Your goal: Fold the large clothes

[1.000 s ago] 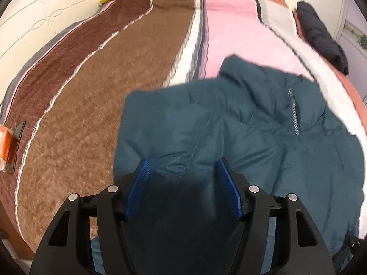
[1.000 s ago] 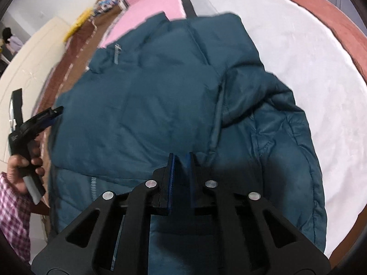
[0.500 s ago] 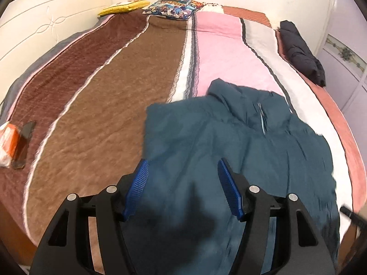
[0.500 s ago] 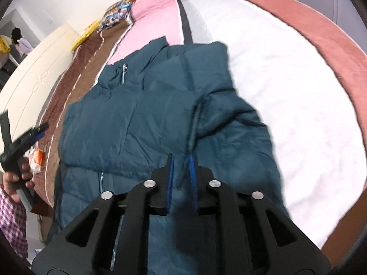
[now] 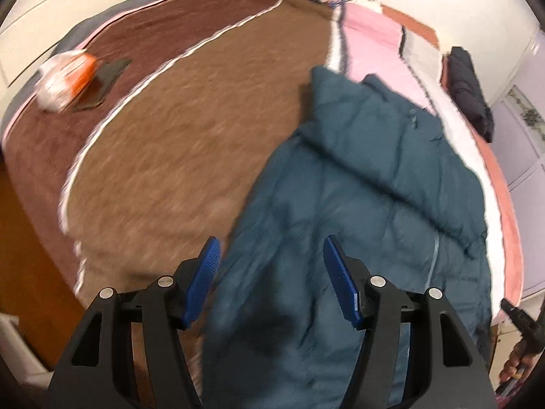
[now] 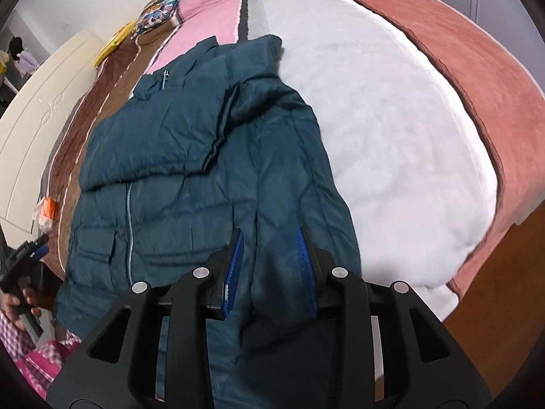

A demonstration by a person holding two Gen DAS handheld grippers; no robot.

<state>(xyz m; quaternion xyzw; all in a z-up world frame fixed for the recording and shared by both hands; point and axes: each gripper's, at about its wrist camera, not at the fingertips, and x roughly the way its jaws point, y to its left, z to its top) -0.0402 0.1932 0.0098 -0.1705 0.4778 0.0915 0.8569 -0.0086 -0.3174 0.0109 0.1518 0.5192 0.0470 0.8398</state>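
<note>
We see a teal padded jacket [image 6: 190, 184] spread on a bed [image 6: 391, 129] covered by a striped blanket, its collar toward the head of the bed and its hem at the foot edge. One sleeve lies folded across the chest, and the zip runs down the front. The jacket rests mostly over the pink and white stripes, with the brown stripe bare beside it.

We see the left gripper [image 5: 272, 279] above the jacket's lower edge, its blue fingers [image 5: 204, 279] spread wide with nothing pressed between them. The right gripper [image 6: 269, 266] hangs over the hem nearer the white stripe; its fingers have just been opening, and they stand apart with jacket fabric showing in the gap but no pad pressing on it.

Near the far side edge of the bed lie an orange-and-white packet [image 5: 64, 78] and a dark flat object [image 5: 105, 81], touching. A dark folded garment [image 5: 466, 85] sits at the opposite edge, and a patterned pillow [image 6: 158, 13] at the head.
</note>
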